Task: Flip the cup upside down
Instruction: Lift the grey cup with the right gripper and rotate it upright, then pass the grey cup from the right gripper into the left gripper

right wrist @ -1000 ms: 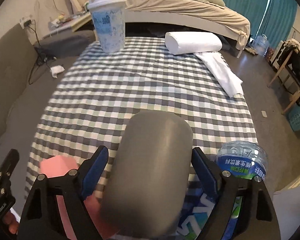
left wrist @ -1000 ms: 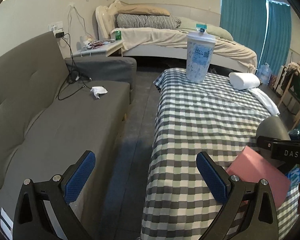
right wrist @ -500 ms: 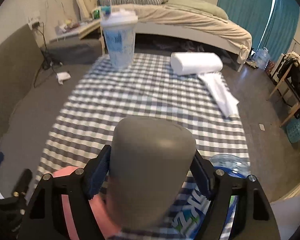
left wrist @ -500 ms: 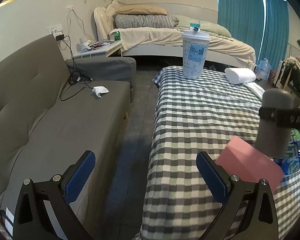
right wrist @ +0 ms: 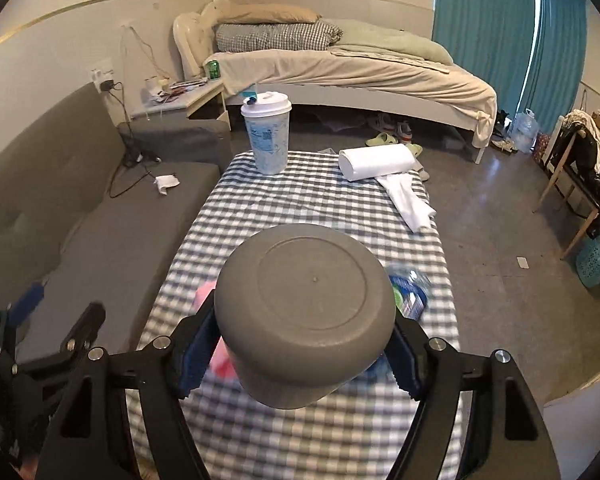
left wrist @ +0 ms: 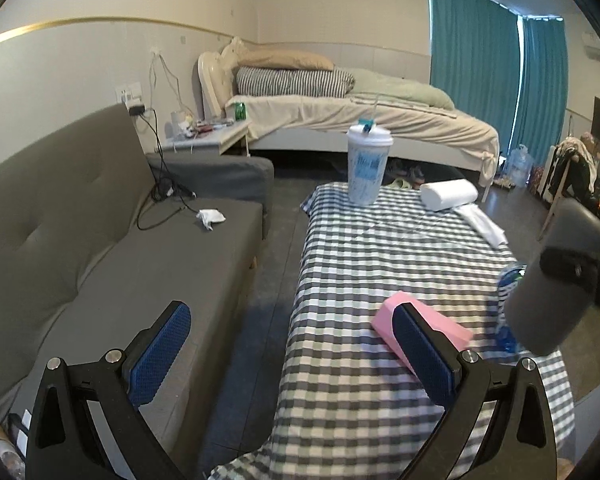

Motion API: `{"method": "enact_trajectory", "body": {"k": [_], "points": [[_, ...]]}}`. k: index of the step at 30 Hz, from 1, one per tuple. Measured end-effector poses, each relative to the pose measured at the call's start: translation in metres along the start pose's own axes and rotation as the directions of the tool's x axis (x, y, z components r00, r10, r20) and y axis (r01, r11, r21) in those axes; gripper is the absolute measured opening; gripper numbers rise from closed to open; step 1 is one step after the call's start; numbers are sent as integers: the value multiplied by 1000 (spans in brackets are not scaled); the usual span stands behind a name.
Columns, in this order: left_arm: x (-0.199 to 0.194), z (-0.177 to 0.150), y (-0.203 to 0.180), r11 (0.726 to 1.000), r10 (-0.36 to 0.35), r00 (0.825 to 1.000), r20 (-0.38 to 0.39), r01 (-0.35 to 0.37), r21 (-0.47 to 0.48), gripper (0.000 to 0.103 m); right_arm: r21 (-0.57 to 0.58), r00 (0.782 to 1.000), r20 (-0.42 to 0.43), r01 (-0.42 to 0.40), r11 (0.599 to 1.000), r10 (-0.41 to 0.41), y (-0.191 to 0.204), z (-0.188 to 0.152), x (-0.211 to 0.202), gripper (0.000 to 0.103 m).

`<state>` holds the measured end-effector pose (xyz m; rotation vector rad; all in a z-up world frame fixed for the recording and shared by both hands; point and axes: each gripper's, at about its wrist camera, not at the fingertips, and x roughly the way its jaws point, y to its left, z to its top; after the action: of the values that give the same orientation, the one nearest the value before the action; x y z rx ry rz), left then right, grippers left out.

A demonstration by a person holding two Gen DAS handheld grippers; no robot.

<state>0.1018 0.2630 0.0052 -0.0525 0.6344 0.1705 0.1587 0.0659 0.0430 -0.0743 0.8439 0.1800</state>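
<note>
My right gripper (right wrist: 300,356) is shut on a grey cup (right wrist: 306,312) and holds it in the air above the checked table (right wrist: 308,200). The cup's flat base faces the right wrist camera. In the left wrist view the cup (left wrist: 556,280) hangs tilted at the right edge with a black finger across it. My left gripper (left wrist: 292,356) is open and empty, low over the gap between the sofa and the table's left edge.
A pink box (left wrist: 420,326) and a blue-labelled water bottle (right wrist: 410,292) sit near the table's front. A tall lidded drink cup (right wrist: 267,136), a white roll (right wrist: 376,160) and a white cloth (right wrist: 410,200) sit at the far end. A grey sofa (left wrist: 100,248) stands left.
My right gripper lifted the grey cup off the table and turned it, so its base now faces the camera. My left gripper stayed open and rose slightly.
</note>
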Motion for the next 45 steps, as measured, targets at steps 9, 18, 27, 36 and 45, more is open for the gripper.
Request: {"method": "enact_trajectory", "body": {"k": [9,18,27,36,45], "points": [[-29,-23,-6,1000,-20,1000,-4,20,-8,103,-27,985,-155,-80,996,75,17,-85,-21,74],[-17,-40,-5,1000,-12,999,-52,12,2,103,22,970,-235,-52,998,56,11,-107,27,74],[18,-50,-12,1000,5,993,-120,-3,22,103,53,979,-194,-47,997,56,2,-86,62,73],[40,-59,-26,998,-15,984,-180,25,55,103,86,973,-214,-65,994,83,-8,-89,91,73],[26,-49,-58,995,-3,983,-183,21,101,103,68,996,-31,-76,995,78,-36,-83,32,78]]}}
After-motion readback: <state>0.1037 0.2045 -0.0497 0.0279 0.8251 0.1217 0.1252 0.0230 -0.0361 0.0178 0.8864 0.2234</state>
